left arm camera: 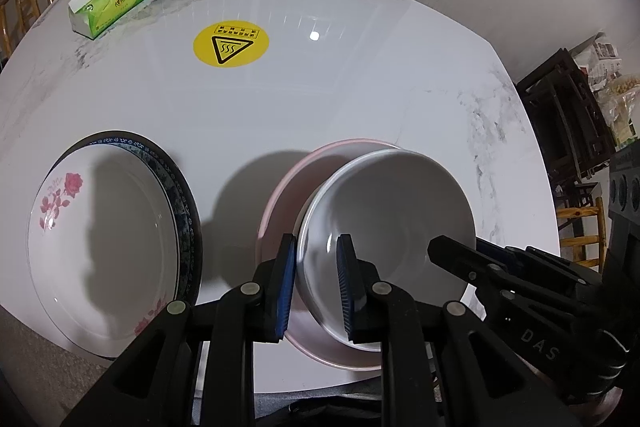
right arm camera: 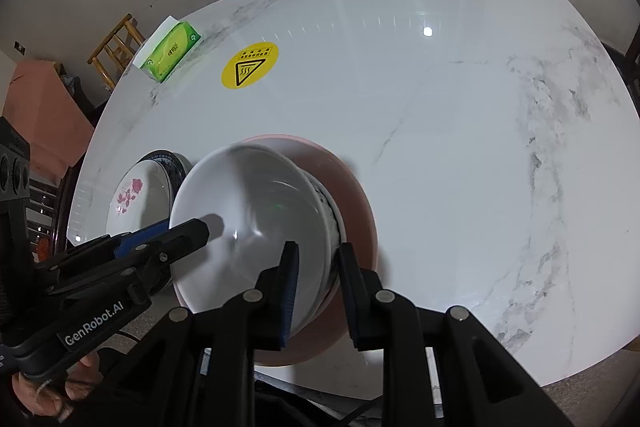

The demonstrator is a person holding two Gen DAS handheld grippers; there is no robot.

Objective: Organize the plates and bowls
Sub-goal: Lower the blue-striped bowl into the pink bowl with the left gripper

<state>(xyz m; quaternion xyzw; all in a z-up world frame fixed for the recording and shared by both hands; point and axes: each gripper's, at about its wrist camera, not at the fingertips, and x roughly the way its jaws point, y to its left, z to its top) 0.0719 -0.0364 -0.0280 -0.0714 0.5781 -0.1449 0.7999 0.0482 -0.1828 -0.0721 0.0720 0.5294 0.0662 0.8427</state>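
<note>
Both my grippers on white glazed ceramic bowl [left arm camera: 384,227]: left gripper [left arm camera: 316,287] pinches its near-left rim, right gripper [right arm camera: 316,291] clamps right rim, jaws narrow. Bowl sits tilted in pink shallow ceramic plate [left arm camera: 288,183] on glossy white marble table [left arm camera: 360,87].

Partly done: rose-printed white plate [left arm camera: 104,239] already stacked on blue-patterned plate [left arm camera: 188,211], left. Bowl not yet settled flat. Smooth, slippery glaze.
</note>
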